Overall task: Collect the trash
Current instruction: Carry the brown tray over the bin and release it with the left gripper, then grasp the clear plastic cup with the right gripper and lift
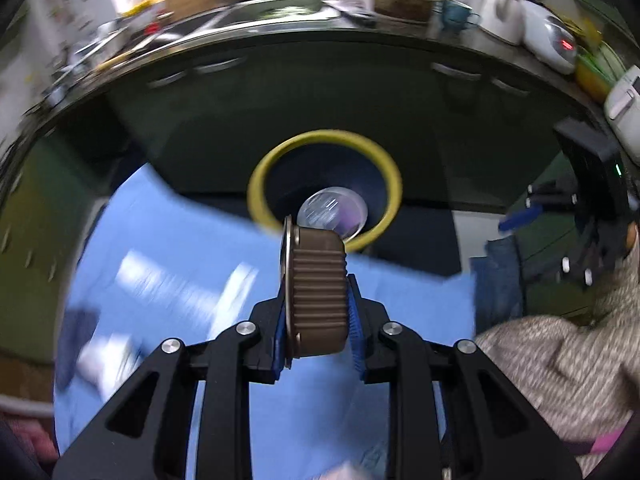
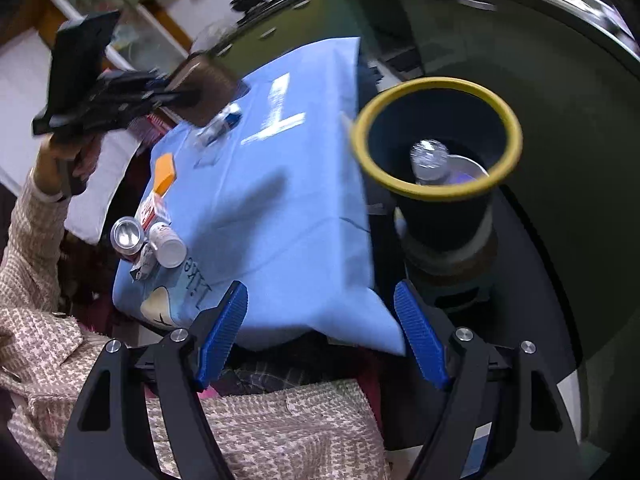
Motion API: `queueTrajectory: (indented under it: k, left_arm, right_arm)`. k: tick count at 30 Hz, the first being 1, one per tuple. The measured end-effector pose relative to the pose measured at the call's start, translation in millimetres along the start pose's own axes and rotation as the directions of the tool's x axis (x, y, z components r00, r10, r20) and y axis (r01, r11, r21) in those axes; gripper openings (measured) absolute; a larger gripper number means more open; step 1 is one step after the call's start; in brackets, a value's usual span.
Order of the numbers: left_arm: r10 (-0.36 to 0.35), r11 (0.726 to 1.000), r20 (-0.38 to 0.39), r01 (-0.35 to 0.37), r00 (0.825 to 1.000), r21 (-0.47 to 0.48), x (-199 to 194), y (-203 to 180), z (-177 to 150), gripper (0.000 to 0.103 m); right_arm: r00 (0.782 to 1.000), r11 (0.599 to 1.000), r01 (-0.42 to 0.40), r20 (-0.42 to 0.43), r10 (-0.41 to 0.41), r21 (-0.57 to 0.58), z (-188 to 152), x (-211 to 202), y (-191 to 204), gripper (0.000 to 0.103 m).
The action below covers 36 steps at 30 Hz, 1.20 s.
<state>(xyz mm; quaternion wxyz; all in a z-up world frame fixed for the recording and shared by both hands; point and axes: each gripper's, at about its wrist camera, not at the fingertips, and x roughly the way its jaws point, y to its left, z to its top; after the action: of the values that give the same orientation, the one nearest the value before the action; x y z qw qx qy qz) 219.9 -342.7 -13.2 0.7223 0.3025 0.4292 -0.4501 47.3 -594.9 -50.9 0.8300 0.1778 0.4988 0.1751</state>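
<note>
My left gripper (image 1: 318, 304) is shut on a brown ribbed tin can (image 1: 318, 292) with a pulled lid, held above the blue cloth. The same can (image 2: 206, 90) hangs high at the upper left in the right wrist view, in the left gripper (image 2: 168, 96). Beyond the table edge stands a dark bin with a yellow rim (image 1: 324, 184) (image 2: 436, 136), with a clear plastic bottle (image 2: 430, 160) (image 1: 332, 212) inside. My right gripper (image 2: 320, 332) is open and empty over the table's near corner. A silver can (image 2: 128, 236), a white can (image 2: 168, 242) and a wrapper (image 2: 144, 262) lie at the table's left edge.
The blue tablecloth (image 2: 280, 208) covers the table. An orange block (image 2: 165, 172), a red-white packet (image 2: 150, 210) and a clear bottle (image 2: 218, 126) lie on it. Green cabinets (image 1: 320, 96) and a cluttered counter (image 1: 400, 4) stand behind the bin. A person's patterned sleeve (image 2: 32, 240) is on the left.
</note>
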Motion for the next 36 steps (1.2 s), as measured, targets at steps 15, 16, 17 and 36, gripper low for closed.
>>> queueTrajectory:
  k: [15,16,17,36]
  left_arm:
    - [-0.082,0.995,-0.08,0.077,0.993,-0.068,162,-21,116,0.054]
    - [-0.077,0.995,-0.071,0.072,0.995,-0.067,155,-19,114,0.055]
    - [-0.076,0.995,-0.057,0.072,0.996,-0.067,145,-17,112,0.055]
    - [0.263,0.874,0.263,-0.115,0.928,-0.472,-156,49,-146,0.082]
  right_arm:
    - [1.0,0.989,-0.013,0.014,0.011,0.15,-35,-15,-67,0.075]
    - [1.0,0.989,-0.013,0.015,0.011,0.149,-36,-13,-67,0.075]
    - [1.0,0.989,-0.015,0.015,0.013,0.146,-34,-11,-67,0.075]
    - [0.987,0.912,-0.08,-0.162,0.015,-0.401,103,80,140,0.075]
